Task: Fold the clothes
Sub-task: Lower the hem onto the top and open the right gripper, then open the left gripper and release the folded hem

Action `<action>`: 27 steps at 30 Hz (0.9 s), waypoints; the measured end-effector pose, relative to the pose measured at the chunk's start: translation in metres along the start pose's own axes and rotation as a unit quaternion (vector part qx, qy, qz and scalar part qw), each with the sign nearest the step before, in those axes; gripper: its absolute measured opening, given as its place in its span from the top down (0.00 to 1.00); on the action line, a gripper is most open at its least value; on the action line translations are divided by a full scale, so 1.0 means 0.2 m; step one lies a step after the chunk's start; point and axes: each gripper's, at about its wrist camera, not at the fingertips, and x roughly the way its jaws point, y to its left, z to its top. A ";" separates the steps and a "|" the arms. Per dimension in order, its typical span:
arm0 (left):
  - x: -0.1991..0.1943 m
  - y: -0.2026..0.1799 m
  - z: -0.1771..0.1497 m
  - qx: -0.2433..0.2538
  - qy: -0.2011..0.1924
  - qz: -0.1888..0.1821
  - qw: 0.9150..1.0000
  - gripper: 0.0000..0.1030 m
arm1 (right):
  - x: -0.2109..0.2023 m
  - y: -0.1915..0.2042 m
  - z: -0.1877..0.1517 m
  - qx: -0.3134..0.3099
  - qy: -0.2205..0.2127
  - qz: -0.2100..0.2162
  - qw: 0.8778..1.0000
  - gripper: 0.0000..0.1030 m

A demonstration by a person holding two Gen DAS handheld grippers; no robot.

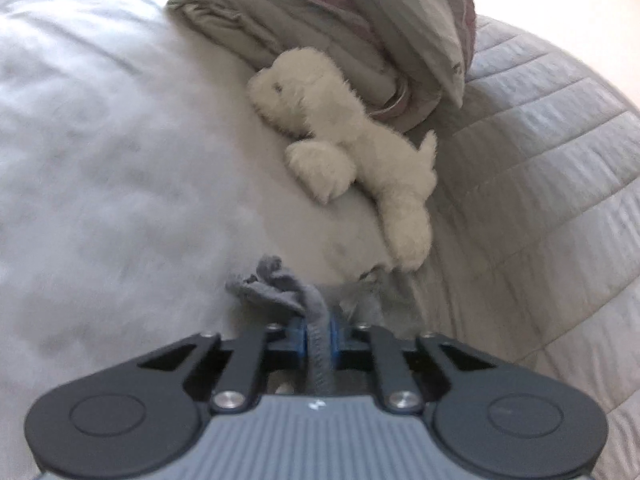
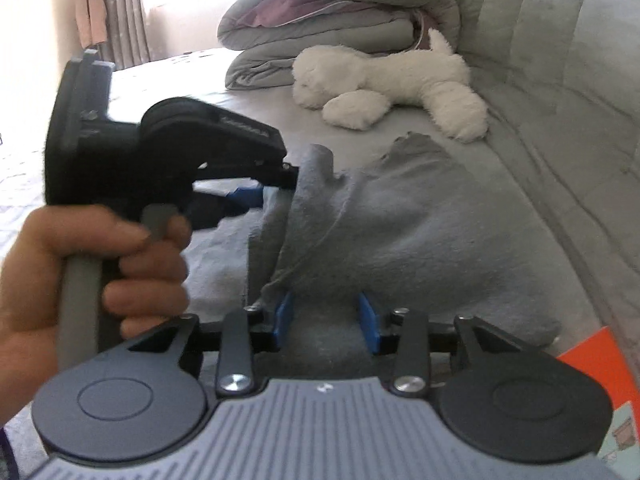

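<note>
Bedding fills both views: a pale bed with a curtain at the far left, folded quilts at the back and a white plush dog in front of them. At the left of the right-wrist view, a hand grips the left gripper, whose jaws are pinched tight on a bunched edge of the grey garment. That edge is lifted, and the rest of the garment lies slumped on the bed. To the right, the right gripper stands with its jaws wide, the cloth lying between them, not clamped. The garment looks light, limp and fleecy, likely to sag and bunch, unlikely to slip. It is best held at a hem or corner, with both grips apart to keep it taut.
</note>
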 end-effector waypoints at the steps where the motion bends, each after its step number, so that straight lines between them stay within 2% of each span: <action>1: 0.00 -0.01 0.02 0.003 -0.005 -0.002 1.000 0.91 | 0.01 0.00 0.00 0.006 0.005 0.005 1.000 0.62; 8: -0.01 0.01 0.07 0.005 -0.007 0.024 1.000 0.90 | 0.02 0.03 0.00 0.030 0.024 0.008 0.999 0.61; 12: -0.14 0.03 0.12 -0.019 -0.040 0.015 0.999 0.90 | -0.02 0.03 -0.01 0.034 0.017 0.005 0.999 0.61; 14: -0.23 -0.05 0.12 0.023 -0.058 0.019 0.998 0.88 | -0.05 0.02 -0.01 0.044 0.007 0.006 0.999 0.62; 17: -0.32 -0.19 0.07 0.098 -0.067 0.009 0.993 0.81 | -0.17 -0.10 0.02 0.119 -0.037 -0.006 0.992 0.62; 21: -0.30 -0.34 -0.06 0.147 -0.033 -0.030 0.988 0.77 | -0.23 -0.30 0.01 0.230 -0.092 -0.056 0.967 0.62; 24: -0.20 -0.38 -0.18 0.182 -0.016 -0.018 0.983 0.77 | -0.19 -0.38 -0.03 0.273 -0.092 -0.085 0.954 0.69; 25: -0.16 -0.39 -0.22 0.197 -0.010 -0.006 0.980 0.77 | -0.17 -0.39 -0.04 0.275 -0.094 -0.097 0.952 0.77; 27: -0.10 -0.38 -0.28 0.213 0.003 0.012 0.977 0.77 | -0.14 -0.40 -0.05 0.280 -0.105 -0.104 0.949 0.79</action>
